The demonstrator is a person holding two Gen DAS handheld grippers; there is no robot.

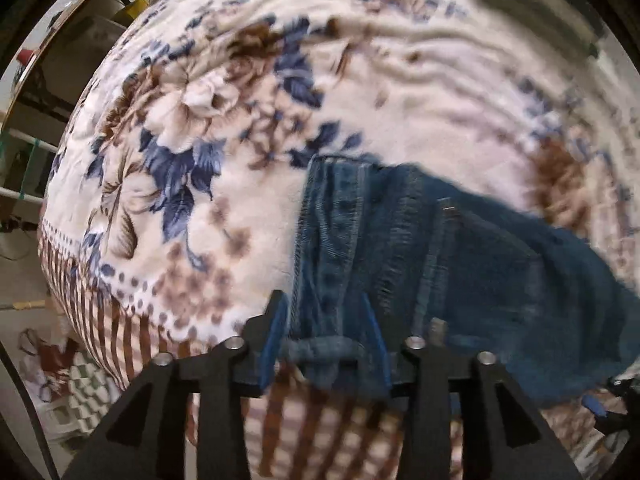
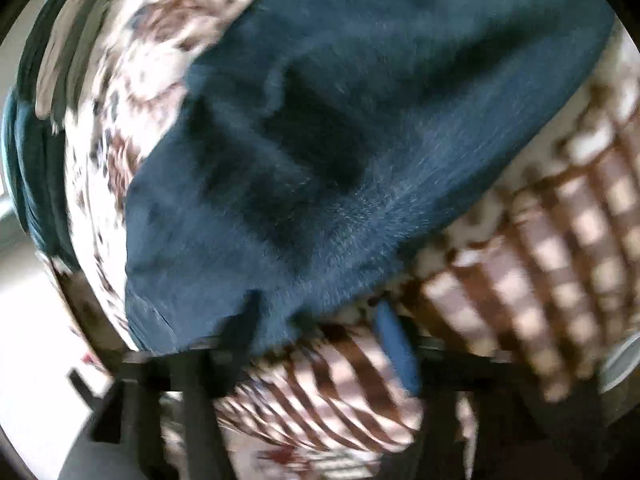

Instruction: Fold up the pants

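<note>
Blue denim pants (image 1: 460,248) lie on a floral blanket (image 1: 440,120), the waistband end toward the near striped edge. My left gripper (image 1: 321,298) points down over that waistband. Its jaws stand apart, with the waistband and a belt loop (image 1: 320,350) between the blue pads, and I see no squeeze on the cloth. In the blurred right wrist view, the dark blue pants (image 2: 340,120) fill the middle. My right gripper (image 2: 318,300) is open at their near edge, one finger over the denim and the other over the brown-striped border (image 2: 540,240).
The blanket's striped border drops off at the bed's near edge (image 1: 100,320). Beyond it at the left are floor, white rails (image 1: 24,196) and clutter. A dark green cloth (image 2: 32,160) lies at the far left. A blue-padded gripper tip (image 1: 594,404) shows at the lower right.
</note>
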